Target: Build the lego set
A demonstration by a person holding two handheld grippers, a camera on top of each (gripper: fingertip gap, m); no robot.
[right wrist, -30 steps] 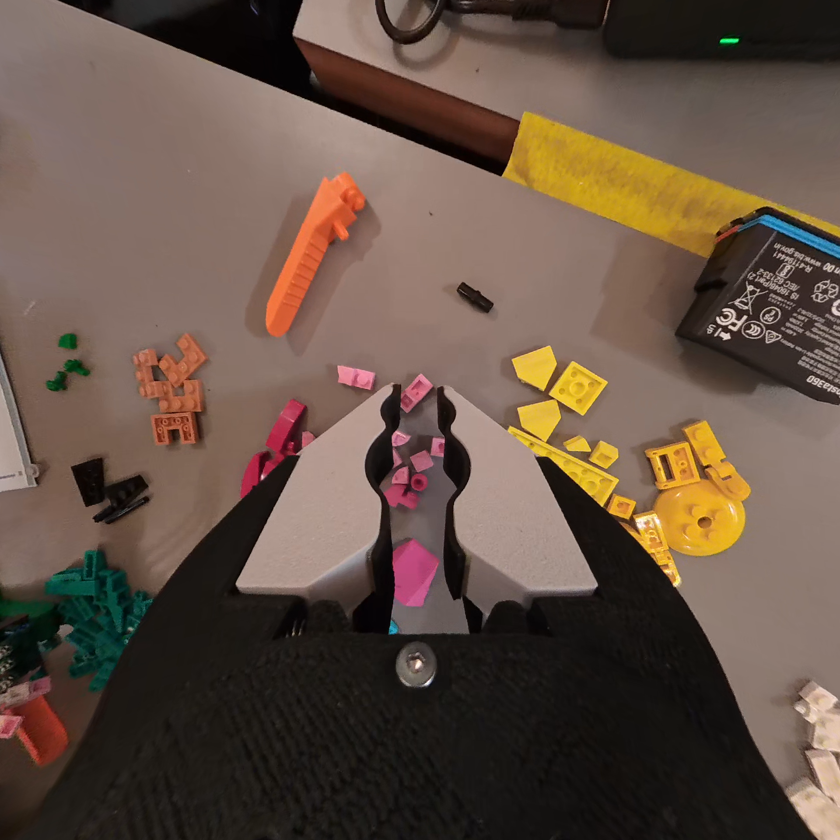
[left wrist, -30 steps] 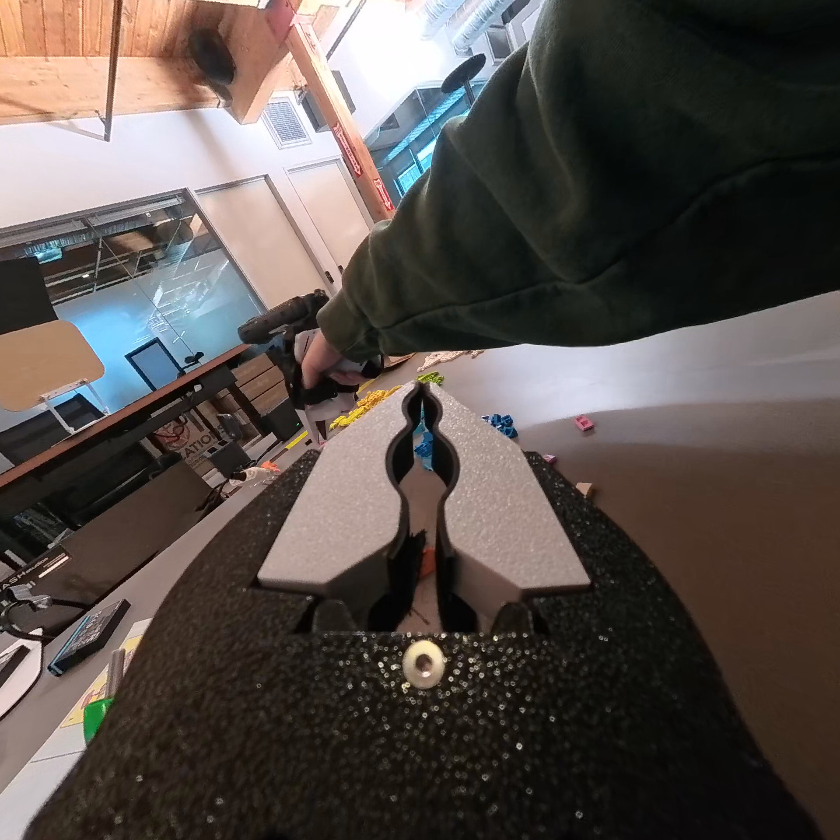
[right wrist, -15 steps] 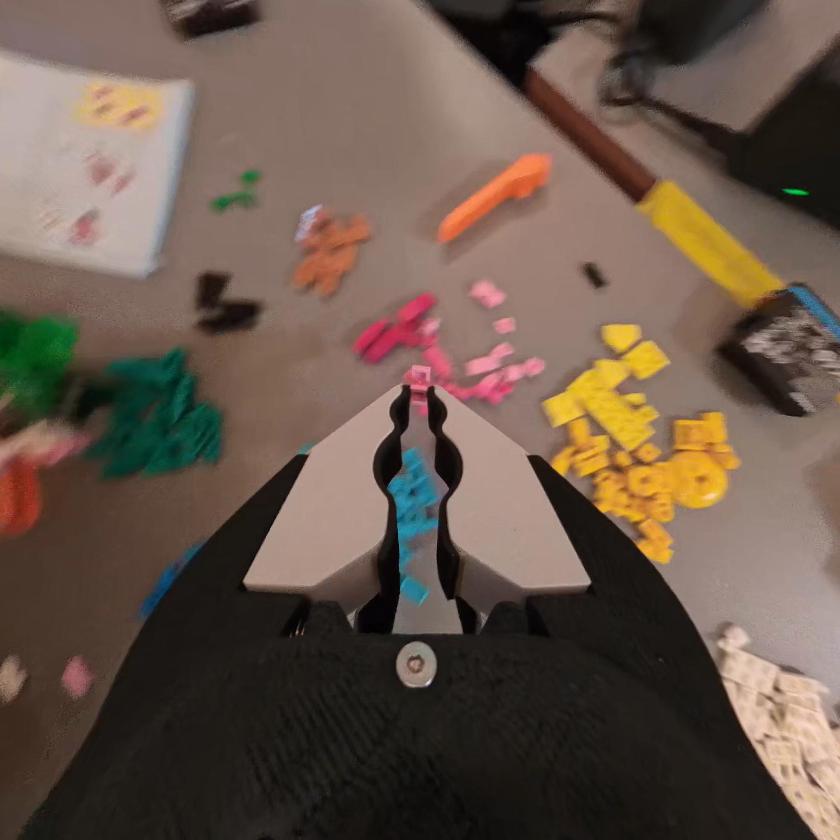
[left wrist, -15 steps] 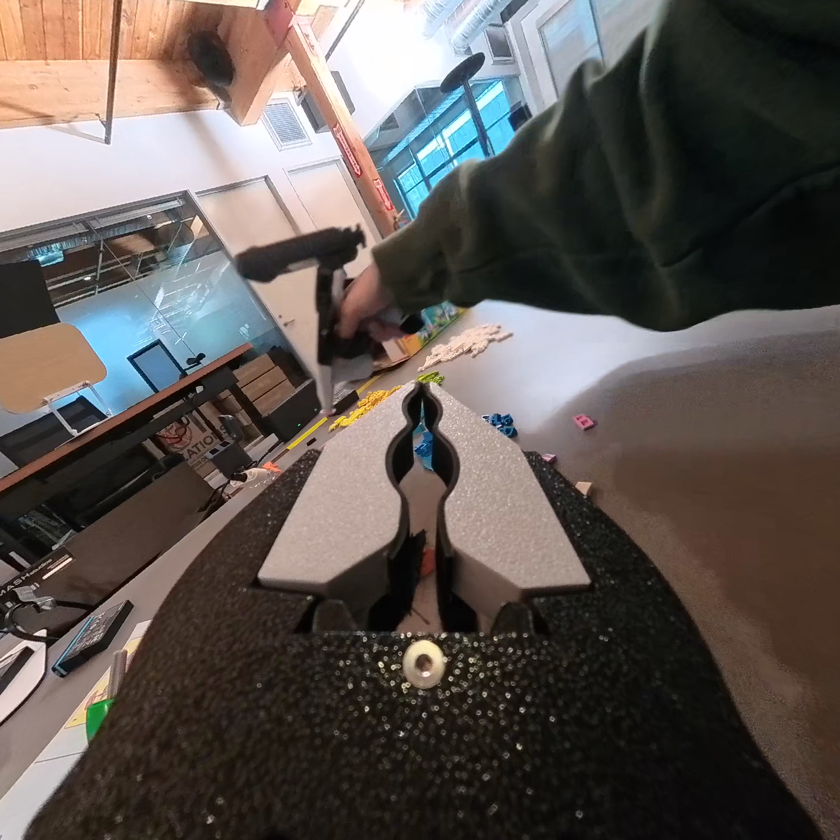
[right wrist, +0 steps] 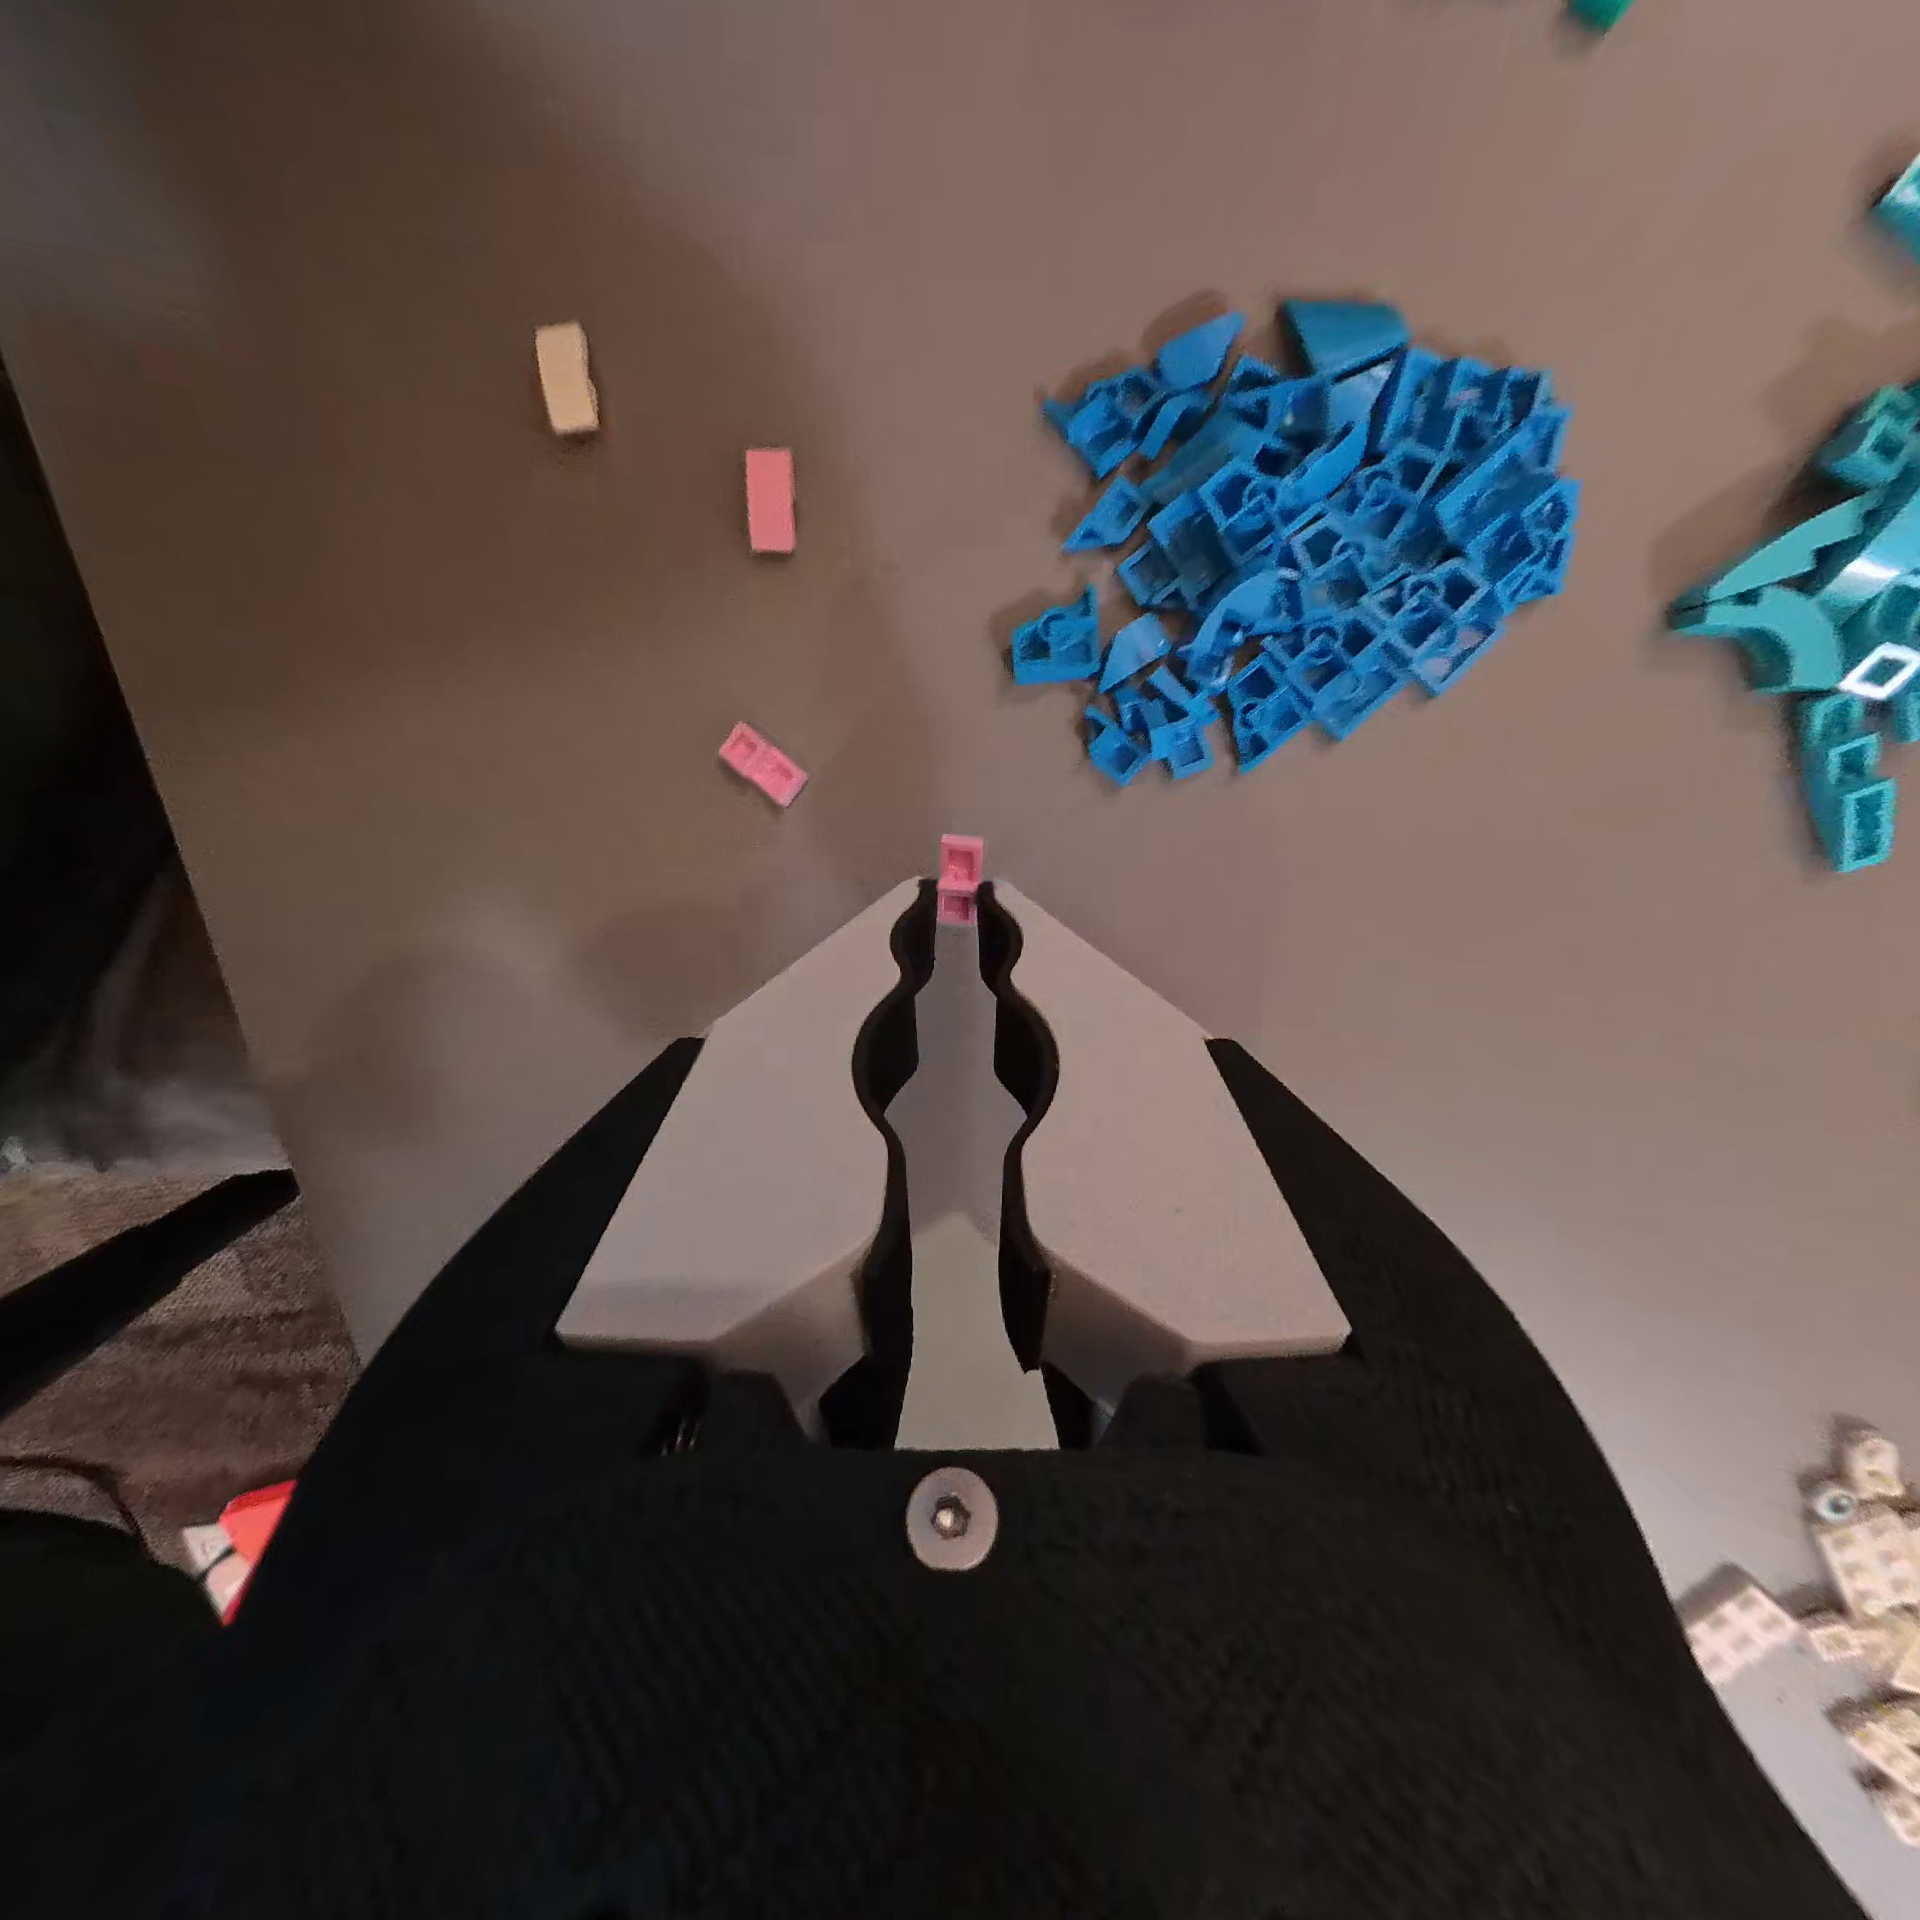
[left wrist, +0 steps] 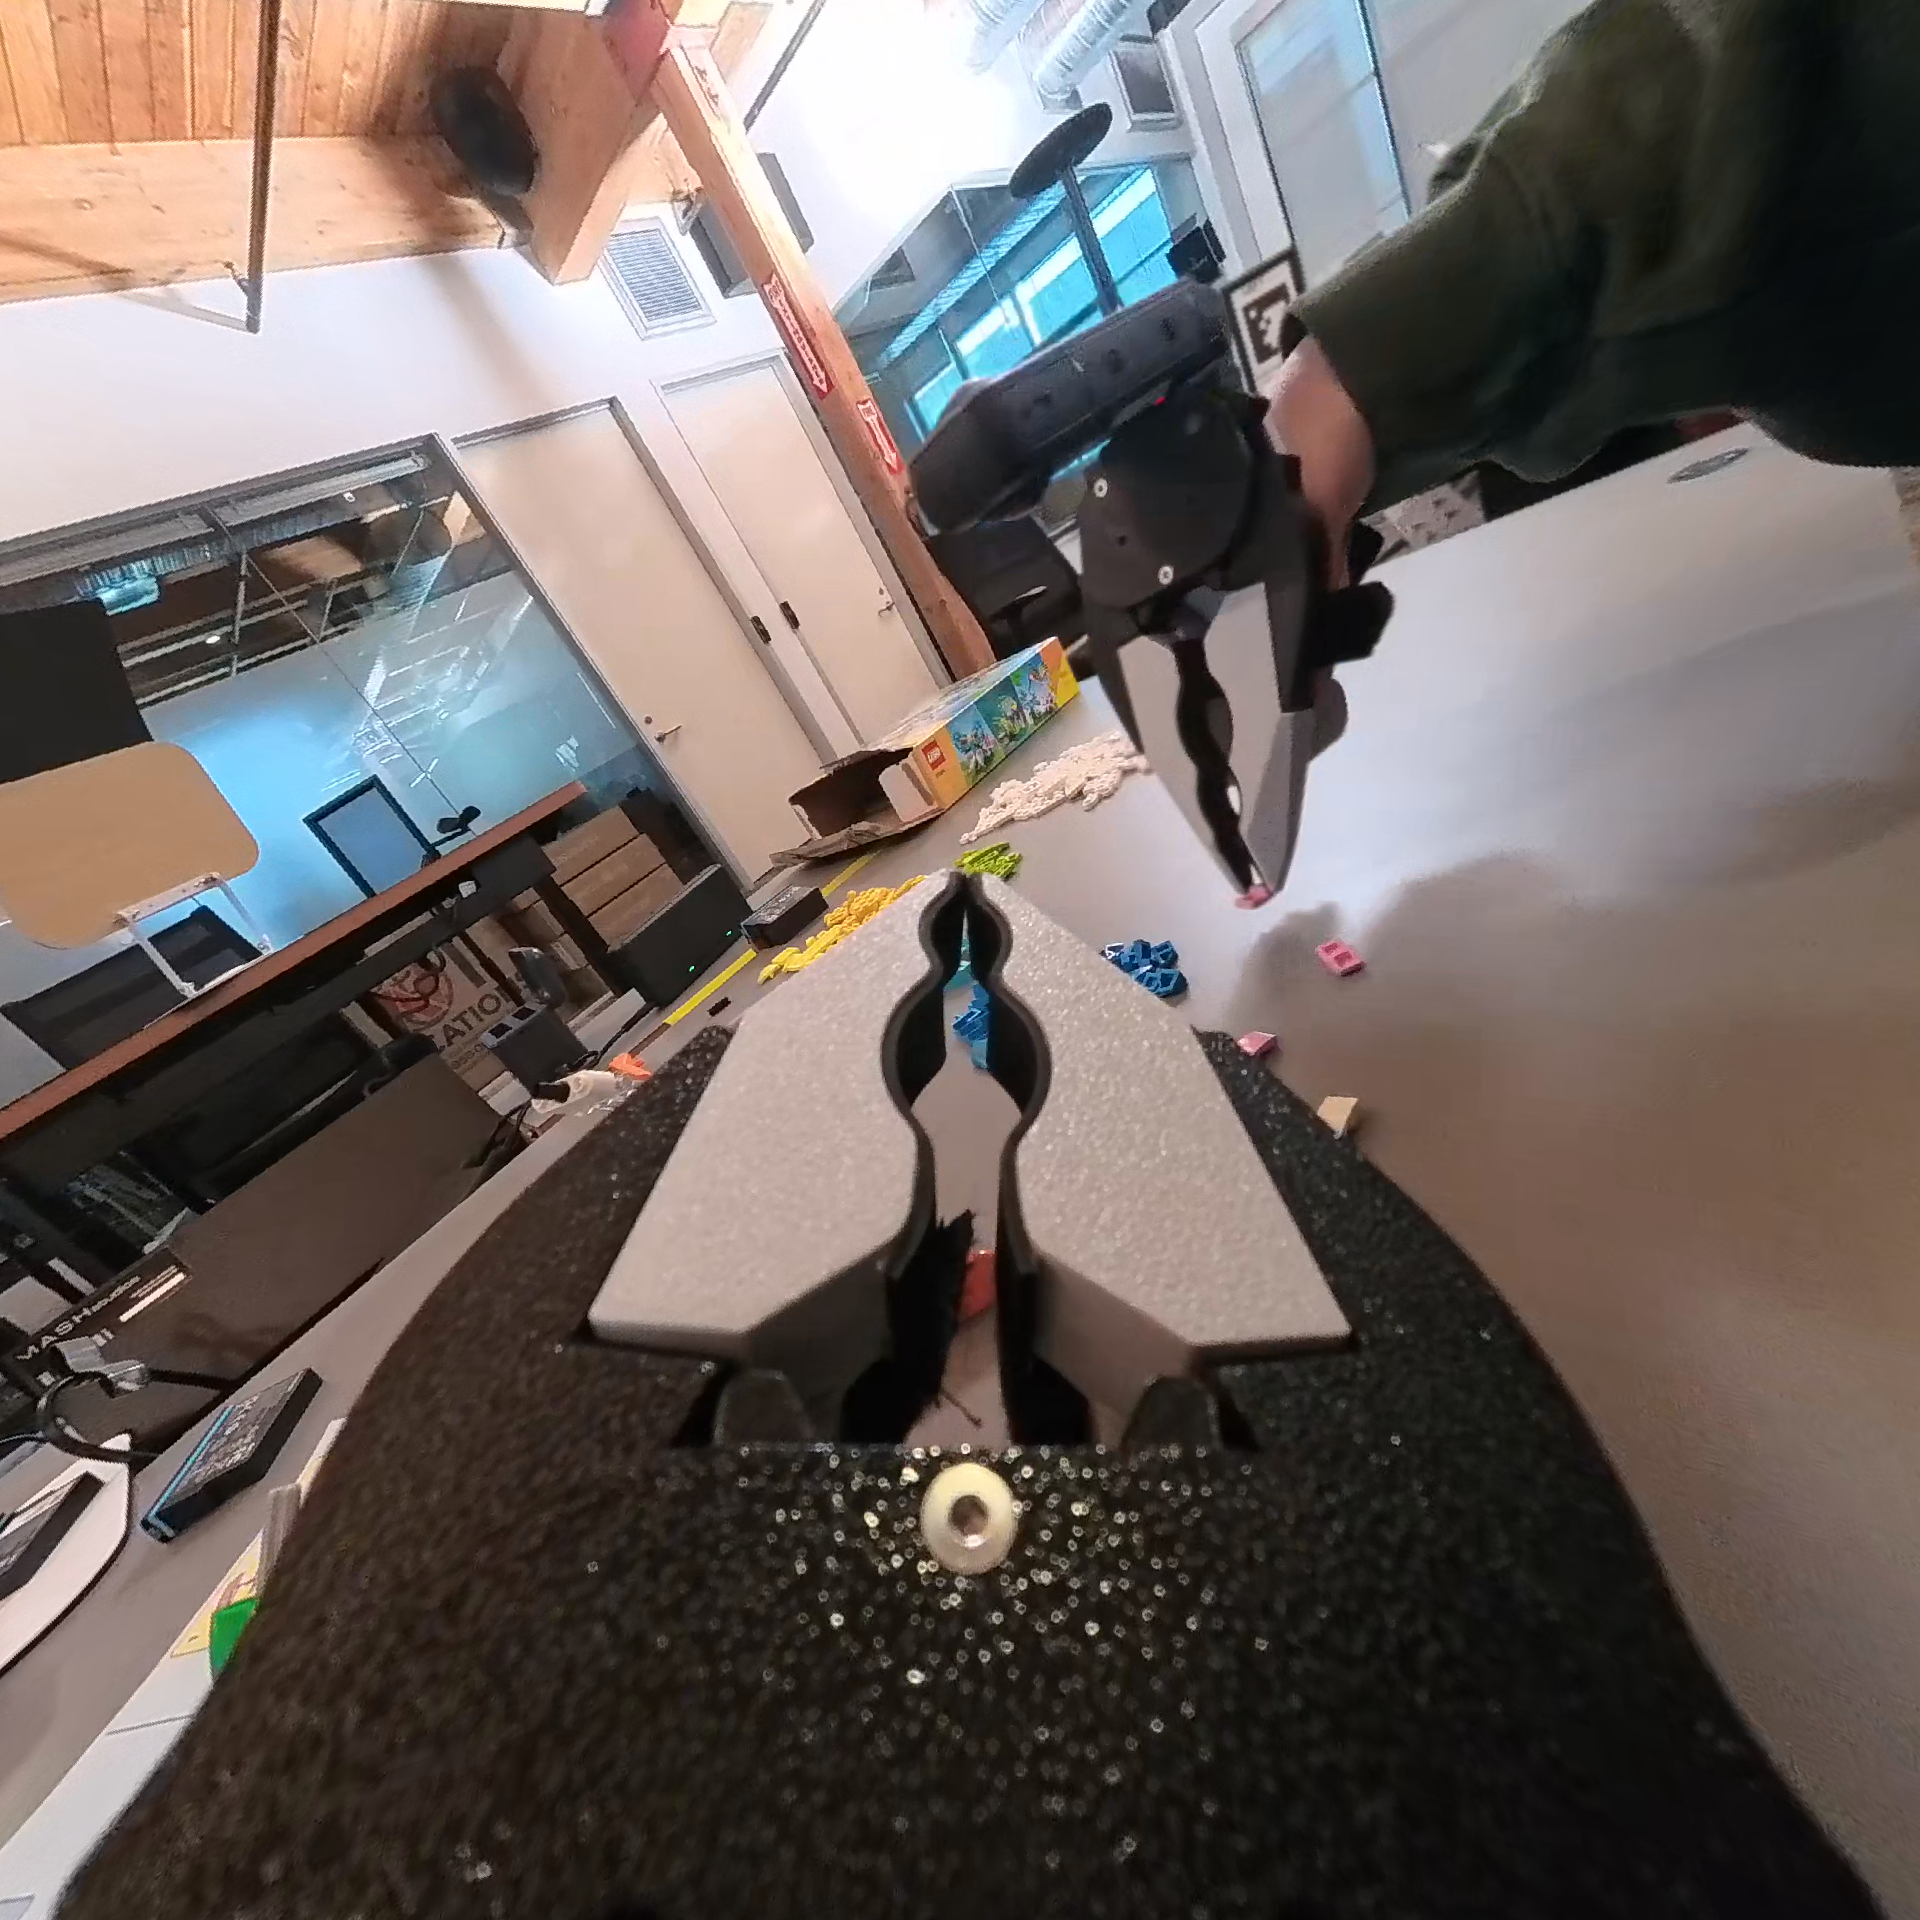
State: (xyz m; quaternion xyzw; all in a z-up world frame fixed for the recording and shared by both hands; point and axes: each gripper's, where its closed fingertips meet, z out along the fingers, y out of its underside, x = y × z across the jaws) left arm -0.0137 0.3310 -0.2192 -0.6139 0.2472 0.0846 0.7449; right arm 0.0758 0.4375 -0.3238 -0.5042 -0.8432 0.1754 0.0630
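My right gripper (right wrist: 953,886) is shut on a small pink lego piece (right wrist: 961,864) that sticks out past its tips, above the grey table. In the left wrist view the right gripper (left wrist: 1252,883) points down, with the pink piece (left wrist: 1254,895) at its tip just above the table. Two more pink plates (right wrist: 770,499) (right wrist: 764,764) and a tan piece (right wrist: 566,376) lie on the table beyond it. My left gripper (left wrist: 964,883) is shut with nothing visible between its tips and lies low over the table.
A pile of blue pieces (right wrist: 1320,561) lies right of the pink plates, with teal pieces (right wrist: 1829,644) farther right and white pieces (right wrist: 1860,1600) at the lower right. The table edge (right wrist: 156,727) runs along the left. The lego box (left wrist: 987,727), yellow pieces (left wrist: 831,925) and white pieces (left wrist: 1060,790) lie farther off.
My right gripper closed on a pink piece in the pink pile, lifted it, and swung over to the blue pile and loose pink plates. The left gripper has stayed still.
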